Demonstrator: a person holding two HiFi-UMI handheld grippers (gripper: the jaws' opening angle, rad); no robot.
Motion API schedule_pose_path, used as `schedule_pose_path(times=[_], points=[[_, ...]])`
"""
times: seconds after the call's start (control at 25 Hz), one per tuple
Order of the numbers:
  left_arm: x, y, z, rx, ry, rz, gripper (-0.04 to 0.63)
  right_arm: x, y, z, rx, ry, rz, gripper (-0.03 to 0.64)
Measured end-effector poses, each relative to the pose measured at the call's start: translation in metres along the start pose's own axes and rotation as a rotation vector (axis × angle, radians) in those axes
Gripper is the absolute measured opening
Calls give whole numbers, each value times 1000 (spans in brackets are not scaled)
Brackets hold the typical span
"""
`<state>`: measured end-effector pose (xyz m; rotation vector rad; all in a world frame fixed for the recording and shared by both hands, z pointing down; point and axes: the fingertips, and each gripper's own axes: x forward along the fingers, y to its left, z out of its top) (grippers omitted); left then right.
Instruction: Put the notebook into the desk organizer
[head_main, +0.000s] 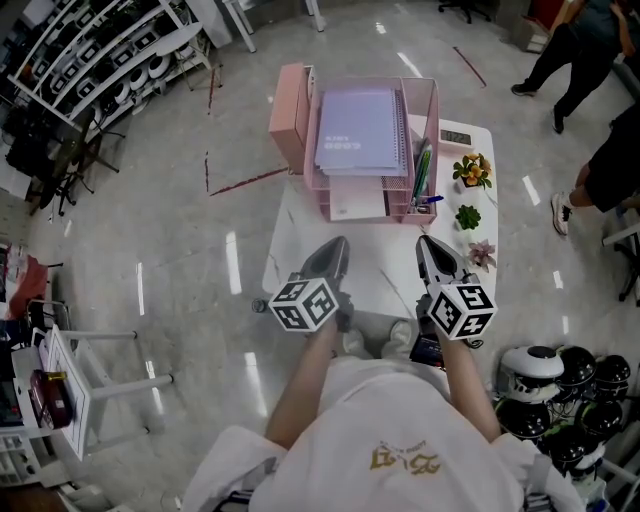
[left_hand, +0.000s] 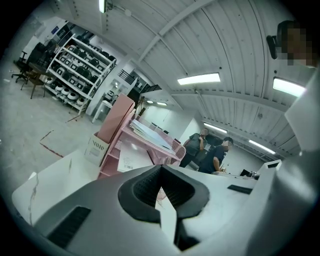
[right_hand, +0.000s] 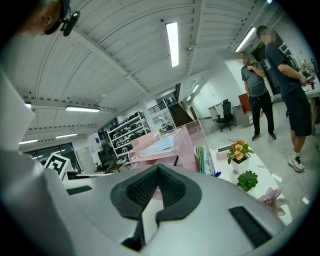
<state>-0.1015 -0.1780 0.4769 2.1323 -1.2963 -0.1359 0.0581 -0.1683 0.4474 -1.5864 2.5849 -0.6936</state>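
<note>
A lavender spiral notebook lies flat on the top tray of the pink desk organizer at the far side of the white table. My left gripper and right gripper hover side by side over the table's near half, both pointing toward the organizer and short of it. Each is shut with nothing between its pads. From the left gripper view the shut left gripper faces the organizer and notebook. The right gripper view shows the shut right gripper, the organizer and the notebook.
A pink box stands against the organizer's left side. Books and pens fill its right compartment. Three small potted plants and a digital clock line the table's right edge. People stand at the back right; helmets lie on the floor.
</note>
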Motion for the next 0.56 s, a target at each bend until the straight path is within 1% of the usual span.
schedule_pose_path(times=[0.56], points=[[6,5,4,-10,5,-3,18,6,1,3,-9,0,-2,11]])
